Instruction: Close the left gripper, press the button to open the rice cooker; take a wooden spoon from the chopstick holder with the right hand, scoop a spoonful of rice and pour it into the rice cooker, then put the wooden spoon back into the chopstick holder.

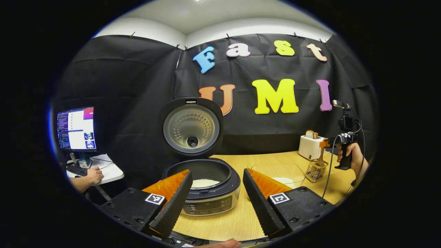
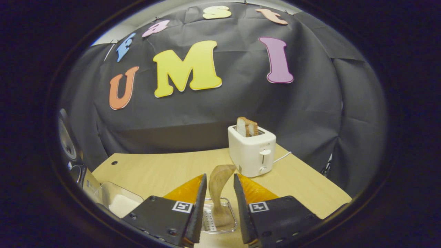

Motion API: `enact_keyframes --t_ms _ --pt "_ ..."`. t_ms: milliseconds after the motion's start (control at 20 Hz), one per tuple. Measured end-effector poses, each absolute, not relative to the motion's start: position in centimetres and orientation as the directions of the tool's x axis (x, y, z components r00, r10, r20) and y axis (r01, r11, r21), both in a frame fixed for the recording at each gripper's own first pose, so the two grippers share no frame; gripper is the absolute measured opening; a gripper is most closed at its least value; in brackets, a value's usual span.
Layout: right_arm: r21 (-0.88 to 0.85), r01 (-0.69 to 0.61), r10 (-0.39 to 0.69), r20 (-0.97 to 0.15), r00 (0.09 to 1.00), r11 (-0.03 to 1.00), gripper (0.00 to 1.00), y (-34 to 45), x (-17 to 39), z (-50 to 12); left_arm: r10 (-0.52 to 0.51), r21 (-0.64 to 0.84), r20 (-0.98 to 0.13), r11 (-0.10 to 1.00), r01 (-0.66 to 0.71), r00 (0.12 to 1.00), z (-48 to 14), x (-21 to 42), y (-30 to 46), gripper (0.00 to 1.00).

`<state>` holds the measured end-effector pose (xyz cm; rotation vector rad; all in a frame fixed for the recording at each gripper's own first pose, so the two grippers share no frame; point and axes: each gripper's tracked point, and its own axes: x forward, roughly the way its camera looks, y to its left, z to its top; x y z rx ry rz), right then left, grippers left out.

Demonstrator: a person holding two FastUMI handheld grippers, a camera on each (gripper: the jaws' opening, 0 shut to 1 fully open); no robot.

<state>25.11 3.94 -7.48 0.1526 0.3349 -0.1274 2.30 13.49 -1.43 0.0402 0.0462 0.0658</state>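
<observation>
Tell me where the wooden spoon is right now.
In the right gripper view the wooden spoon stands in the chopstick holder between the right gripper's open jaws, just in front of the toaster.

Black cloth wall (image 1: 137, 86) behind a wooden table (image 2: 165, 165).

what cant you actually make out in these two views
- Left gripper view: the rice cooker's front panel is partly hidden behind the left gripper's finger; its buttons are too small to read.
- Left gripper view: rice in the clear container is half covered by the other finger.
- Right gripper view: the wooden spoon's bowl end is sunk in the chopstick holder, behind the right gripper; whether the fingers touch it is unclear.
</observation>
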Motion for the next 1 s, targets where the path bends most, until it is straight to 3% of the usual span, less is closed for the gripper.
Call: enact_keyframes --t_ms 100,400,450,500,1000 --pt "0.131 0.159 -0.107 -0.335 0.936 0.979 0.56 3.3 24.7 -7.3 0.065 0.041 -0.044 0.997 -0.063 0.997 -1.3 2.3 13.4 0.94" --pt "0.172 0.193 -0.123 -0.349 0.929 0.966 0.77 1.5 22.1 -7.1 0.06 0.048 -0.036 0.997 -0.059 0.998 -1.1 2.2 12.9 0.94" --pt "0.178 0.184 -0.113 -0.347 0.931 0.967 0.89 1.4 21.6 -6.8 0.061 0.049 -0.035 0.997 -0.06 0.997 -1.1 2.3 12.8 0.94" --pt "0.181 0.18 -0.109 -0.344 0.933 0.967 0.95 1.3 20.9 -6.9 0.063 0.051 -0.039 0.997 -0.061 0.997 -1.1 2.3 12.7 0.95" --pt "0.013 0.077 -0.072 -0.214 0.974 0.997 0.96 0.9 11.4 -4.0 0.095 0.043 -0.085 0.995 -0.092 0.992 -2.1 2.8 12.1 0.95"
